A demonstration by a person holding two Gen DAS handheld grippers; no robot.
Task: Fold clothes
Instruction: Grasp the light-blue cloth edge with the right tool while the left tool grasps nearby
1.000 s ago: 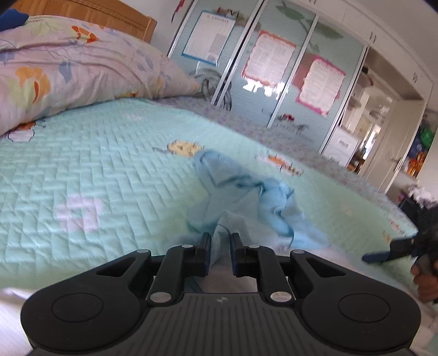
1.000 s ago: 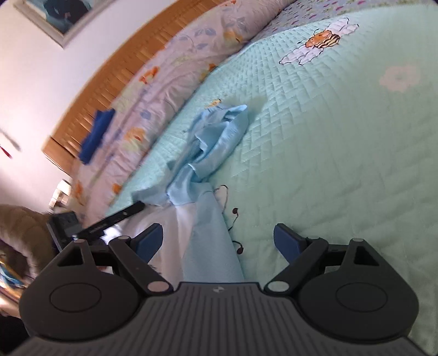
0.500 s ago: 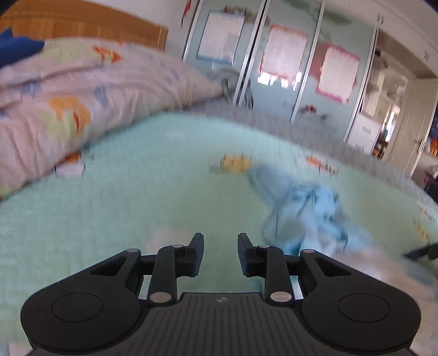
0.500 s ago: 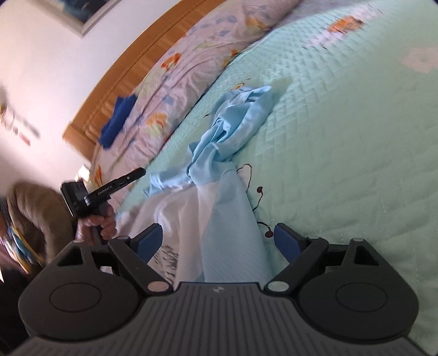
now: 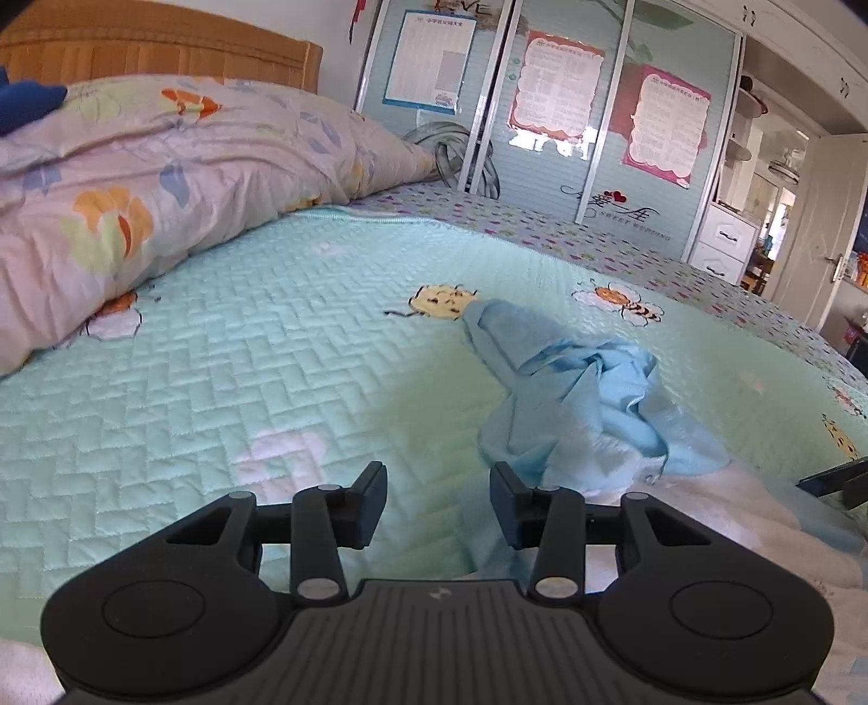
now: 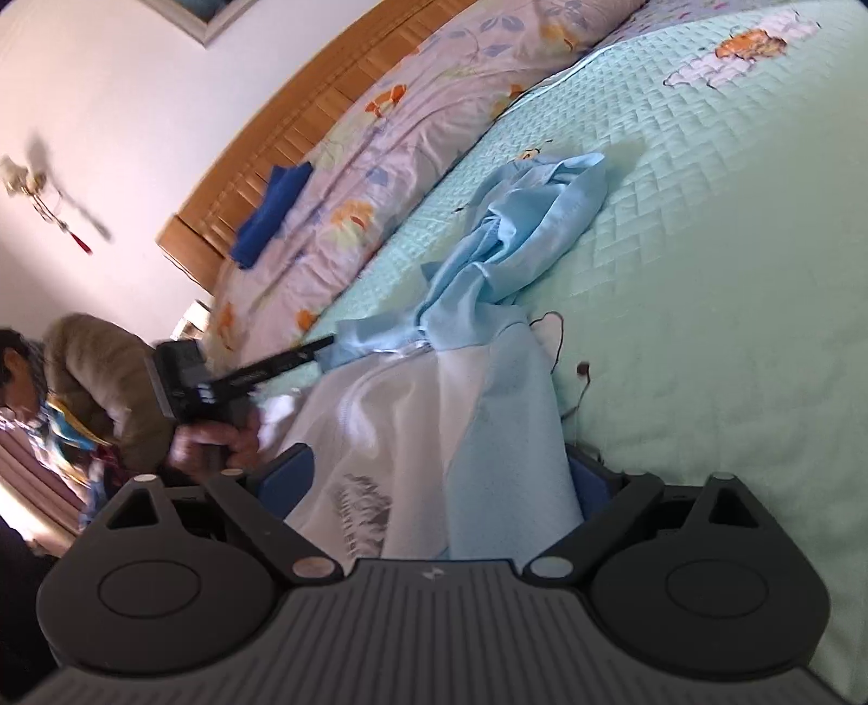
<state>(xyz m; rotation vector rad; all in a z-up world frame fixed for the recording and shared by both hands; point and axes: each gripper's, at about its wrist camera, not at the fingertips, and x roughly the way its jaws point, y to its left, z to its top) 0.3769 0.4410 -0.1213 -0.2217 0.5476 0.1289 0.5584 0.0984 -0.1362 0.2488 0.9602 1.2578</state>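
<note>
A crumpled light-blue and white garment (image 5: 569, 390) lies on the mint quilted bedspread (image 5: 244, 352). My left gripper (image 5: 438, 507) is open just left of the garment's near edge, with nothing between its fingers. In the right wrist view the same garment (image 6: 515, 233) stretches toward me, its white and blue lower part (image 6: 390, 423) lying between the wide-apart fingers of my open right gripper (image 6: 439, 480). The left gripper (image 6: 304, 352) shows there too, held by a hand (image 6: 217, 439), its tip at the garment's left corner. The right gripper's tip (image 5: 835, 477) peeks in at the left view's right edge.
A floral duvet (image 5: 163, 179) and wooden headboard (image 5: 152, 49) bound the bed's head end, with a folded dark-blue cloth (image 6: 271, 217) on top. Wardrobe sliding doors (image 5: 542, 108) stand beyond the far side. A person's brown sleeve (image 6: 92, 369) is at the bedside.
My left gripper has let go of the cloth, opened wide and shifted left of it. My right gripper has moved forward so the garment's lower part lies between its fingers.
</note>
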